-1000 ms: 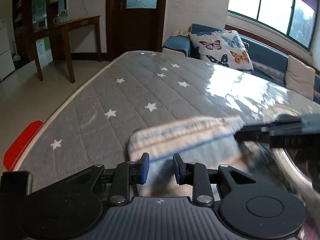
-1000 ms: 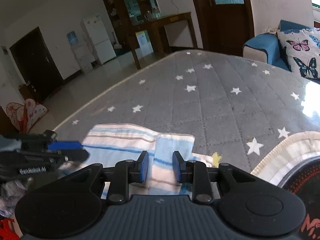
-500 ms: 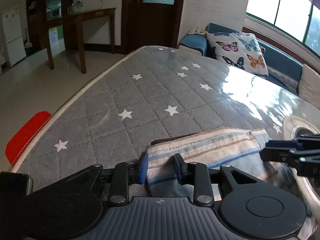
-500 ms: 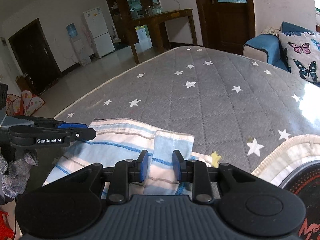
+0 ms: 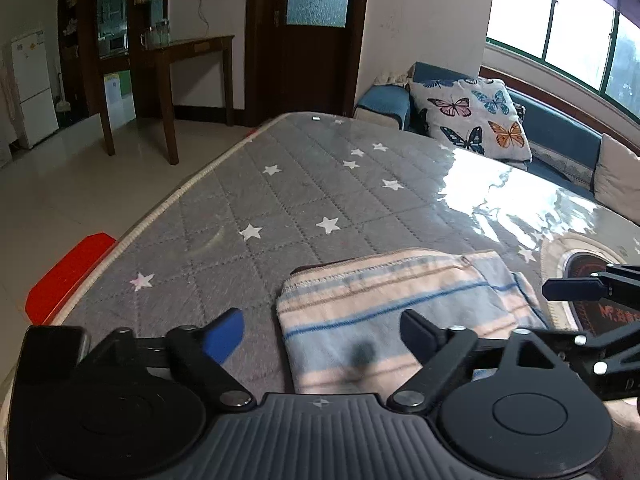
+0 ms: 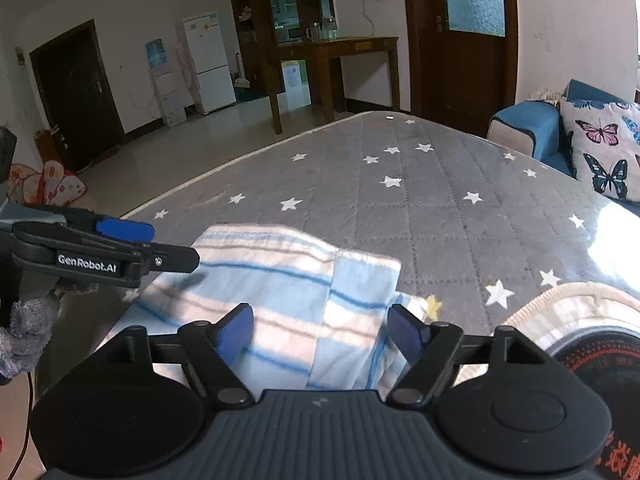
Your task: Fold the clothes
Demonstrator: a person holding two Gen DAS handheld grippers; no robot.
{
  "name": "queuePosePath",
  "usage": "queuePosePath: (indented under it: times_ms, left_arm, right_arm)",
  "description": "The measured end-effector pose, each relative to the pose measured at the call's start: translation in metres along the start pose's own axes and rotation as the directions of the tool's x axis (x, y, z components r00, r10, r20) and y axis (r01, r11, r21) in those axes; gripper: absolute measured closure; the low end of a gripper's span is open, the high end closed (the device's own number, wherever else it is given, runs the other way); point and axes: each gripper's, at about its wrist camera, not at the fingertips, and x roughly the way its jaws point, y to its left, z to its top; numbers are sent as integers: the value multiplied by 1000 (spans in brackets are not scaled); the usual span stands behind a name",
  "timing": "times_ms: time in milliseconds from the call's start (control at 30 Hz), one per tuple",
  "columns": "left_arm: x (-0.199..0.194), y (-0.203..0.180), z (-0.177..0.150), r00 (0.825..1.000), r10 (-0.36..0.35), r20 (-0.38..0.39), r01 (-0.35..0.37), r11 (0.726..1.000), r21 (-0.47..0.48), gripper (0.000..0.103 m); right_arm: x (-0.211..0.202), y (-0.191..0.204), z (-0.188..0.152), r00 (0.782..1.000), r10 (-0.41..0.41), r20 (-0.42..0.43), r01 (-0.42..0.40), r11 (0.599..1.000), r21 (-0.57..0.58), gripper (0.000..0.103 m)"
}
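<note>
A folded striped garment [image 5: 400, 304], light blue, pink and white, lies flat on the grey star-patterned mattress [image 5: 304, 200]. It also shows in the right wrist view [image 6: 280, 292]. My left gripper [image 5: 320, 332] is open, its jaws spread wide over the garment's near left edge. My right gripper [image 6: 320, 328] is open too, its jaws spread over the garment's near right part. Each gripper shows in the other's view: the right one [image 5: 580, 288] at the right edge, the left one [image 6: 112, 256] at the left.
A cream-edged mat with a dark red and black centre [image 6: 580, 332] lies on the mattress right of the garment. A blue sofa with a butterfly pillow [image 5: 472, 120] stands beyond the far right edge. A red object [image 5: 68, 272] sits by the mattress's left edge. A wooden table [image 5: 176, 72] stands on the floor.
Both grippers were shut on the garment and have opened wide. The garment now lies released and folded on the mattress.
</note>
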Motion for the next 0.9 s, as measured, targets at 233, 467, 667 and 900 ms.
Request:
queuePosePath:
  times_ms: [233, 467, 667, 900]
  left_arm:
    - [-27, -10, -12, 1000, -2, 26, 2, 1000, 5, 0]
    - [-53, -19, -33, 999, -10, 40, 10, 1000, 11, 0]
    - [-65, -26, -50, 1000, -17, 24, 17, 1000, -6, 0]
    - [-81, -34, -67, 1000, -5, 14, 5, 1000, -11, 0]
  right_arm:
    - [-23, 10, -14, 1000, -9, 14, 9, 1000, -11, 10]
    - [-50, 20, -34, 999, -25, 39, 25, 1000, -3, 0]
    - [-65, 32, -51, 999, -35, 42, 34, 999, 14, 0]
    - [-76, 44, -71, 997, -61, 40, 60, 998, 14, 0]
